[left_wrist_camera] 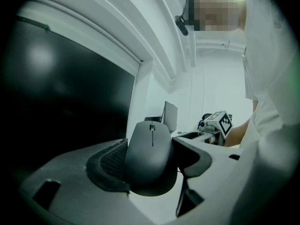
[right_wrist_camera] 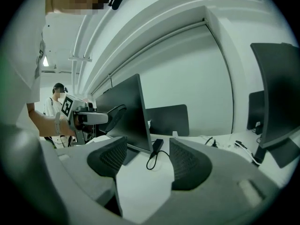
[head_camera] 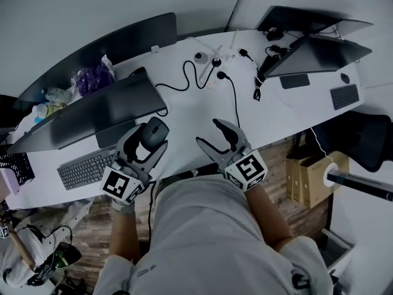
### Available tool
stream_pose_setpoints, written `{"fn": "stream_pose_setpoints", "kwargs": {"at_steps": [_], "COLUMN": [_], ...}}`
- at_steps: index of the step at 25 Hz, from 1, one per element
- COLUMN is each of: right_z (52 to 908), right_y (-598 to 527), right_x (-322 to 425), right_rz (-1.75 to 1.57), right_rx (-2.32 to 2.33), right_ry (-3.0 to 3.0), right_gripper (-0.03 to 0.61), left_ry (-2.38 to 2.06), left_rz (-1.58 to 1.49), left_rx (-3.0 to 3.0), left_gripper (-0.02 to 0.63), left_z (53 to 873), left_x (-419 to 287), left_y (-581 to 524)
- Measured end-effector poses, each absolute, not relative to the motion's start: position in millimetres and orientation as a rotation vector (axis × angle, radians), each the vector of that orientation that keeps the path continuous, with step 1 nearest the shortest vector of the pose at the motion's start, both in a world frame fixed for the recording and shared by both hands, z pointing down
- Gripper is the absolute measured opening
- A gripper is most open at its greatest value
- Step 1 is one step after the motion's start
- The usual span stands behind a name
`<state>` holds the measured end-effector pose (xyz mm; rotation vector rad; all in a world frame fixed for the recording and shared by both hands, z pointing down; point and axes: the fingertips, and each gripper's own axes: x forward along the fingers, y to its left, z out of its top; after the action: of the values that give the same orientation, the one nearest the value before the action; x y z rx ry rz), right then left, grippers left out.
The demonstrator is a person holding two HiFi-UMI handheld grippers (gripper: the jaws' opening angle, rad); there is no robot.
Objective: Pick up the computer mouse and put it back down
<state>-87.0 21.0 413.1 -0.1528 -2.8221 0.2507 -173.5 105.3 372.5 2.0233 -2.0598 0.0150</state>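
One long white bench [head_camera: 196, 109] fills my head view, with a dark monitor [head_camera: 104, 106] toward its left end and a grey keyboard [head_camera: 86, 168] at the near edge in front of it. Just right of the keyboard, my left gripper [head_camera: 149, 145] has its jaws clenched on the sides of the computer mouse [head_camera: 155, 131], close to the near edge; I cannot tell whether it touches the bench. My right gripper [head_camera: 209, 133] hovers beside it over the same edge, jaws released and wide apart.
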Motion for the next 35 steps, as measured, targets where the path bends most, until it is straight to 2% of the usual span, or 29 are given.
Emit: {"fn": "stream_pose_setpoints", "kwargs": {"at_steps": [17, 35], "right_z": [430, 449], "right_y": [-32, -55], "right_x": [3, 101], "right_rz": [0.364, 0.48], "right_rx": [0.318, 0.721], "right_ry": [-2.782, -2.66], "right_gripper": [0.284, 0.284], "left_ry": [-1.742, -1.466], "left_rz": [0.154, 0.393], "left_rx": [2.198, 2.186], "left_gripper": [0.287, 0.287], "left_z": [416, 512], "left_x": [-123, -77], "left_y": [27, -39]}}
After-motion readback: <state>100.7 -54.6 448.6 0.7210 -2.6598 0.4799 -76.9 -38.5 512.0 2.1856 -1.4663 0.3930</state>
